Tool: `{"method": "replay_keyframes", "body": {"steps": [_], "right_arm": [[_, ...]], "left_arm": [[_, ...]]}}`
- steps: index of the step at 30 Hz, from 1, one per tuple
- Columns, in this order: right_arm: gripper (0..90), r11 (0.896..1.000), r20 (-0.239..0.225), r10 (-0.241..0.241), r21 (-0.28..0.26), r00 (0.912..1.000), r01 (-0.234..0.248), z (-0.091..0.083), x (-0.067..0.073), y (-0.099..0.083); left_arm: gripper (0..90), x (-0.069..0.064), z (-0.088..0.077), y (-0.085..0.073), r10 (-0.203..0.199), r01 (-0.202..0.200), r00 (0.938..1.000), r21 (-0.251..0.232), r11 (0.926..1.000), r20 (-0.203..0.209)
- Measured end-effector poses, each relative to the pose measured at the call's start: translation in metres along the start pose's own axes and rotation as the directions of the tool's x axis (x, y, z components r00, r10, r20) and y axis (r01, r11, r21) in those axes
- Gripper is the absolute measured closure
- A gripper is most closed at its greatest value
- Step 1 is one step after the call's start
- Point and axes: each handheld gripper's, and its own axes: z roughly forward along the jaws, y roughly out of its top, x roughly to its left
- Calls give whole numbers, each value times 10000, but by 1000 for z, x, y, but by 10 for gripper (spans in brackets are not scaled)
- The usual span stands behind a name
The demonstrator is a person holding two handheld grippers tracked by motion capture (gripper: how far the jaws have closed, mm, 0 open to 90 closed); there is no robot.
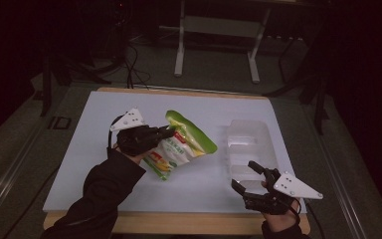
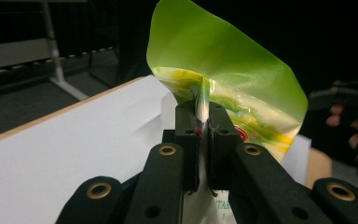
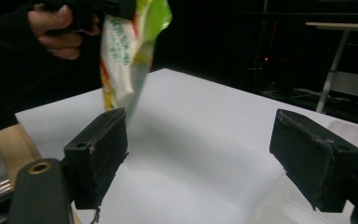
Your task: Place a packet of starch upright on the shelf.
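A green, white and yellow snack bag (image 1: 185,143) hangs tilted just above the white table top (image 1: 94,169), left of centre. My left gripper (image 1: 170,132) is shut on the bag's left edge; in the left gripper view the jaws (image 2: 204,122) pinch the thin film, and the bag (image 2: 228,60) curls up beyond them. My right gripper (image 1: 243,175) stands open near the front right of the table, with nothing between its fingers. In the right gripper view its pads (image 3: 98,149) stand wide apart over bare table, and the bag (image 3: 126,56) hangs farther off under the other hand (image 3: 56,25).
A clear plastic container (image 1: 247,142) sits on the table just beyond my right gripper. The table's wooden front edge (image 1: 179,224) runs along the bottom. Behind the table stand a grey metal frame (image 1: 216,30) and floor cables (image 1: 134,69).
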Motion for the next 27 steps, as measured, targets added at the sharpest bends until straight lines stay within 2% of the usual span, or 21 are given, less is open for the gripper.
{"method": "replay_keyframes", "body": {"steps": [1, 5, 10, 11, 13, 15, 18, 21, 27], "right_arm": [[208, 10000, 13, -70, -39, 10000, 70, 1, 1, 2], [227, 9996, 126, -227, -165, 9997, 229, 2, 4, 7], [221, 9992, 53, -391, -67, 9992, 392, 15, 8, 21], [216, 9992, 19, -380, -94, 9993, 380, 18, 9, 23], [211, 9992, -30, -393, -110, 9992, 393, 21, 9, 26], [203, 9996, -43, -245, -107, 9997, 245, 31, 9, 34], [202, 9997, -12, -150, -198, 9999, 150, 38, 7, 38], [188, 9997, -58, 39, -251, 10000, -40, 52, 4, 44], [179, 9990, -132, 379, -250, 9992, -383, 69, 3, 46]], "left_arm": [[861, 1, 1, 0, -133, 134, 9999, -106, 9999, 92], [861, -2, 6, 2, -191, 195, 9997, -303, 9993, 143], [861, -13, 13, 5, -130, 122, 9999, -703, 9975, -100], [861, -16, 16, 6, -269, 248, 9994, -923, 9954, -222], [861, -17, 18, 7, -402, 369, 9988, -1053, 9938, -295], [861, -20, 22, 7, -817, 733, 9954, -1521, 9856, -497], [861, -23, 24, 8, -900, 799, 9946, -1725, 9818, -517], [861, -29, 30, 9, -867, 732, 9940, -1812, 9807, -674], [861, -40, 41, 13, -676, 568, 9962, -1775, 9825, -557]]}}
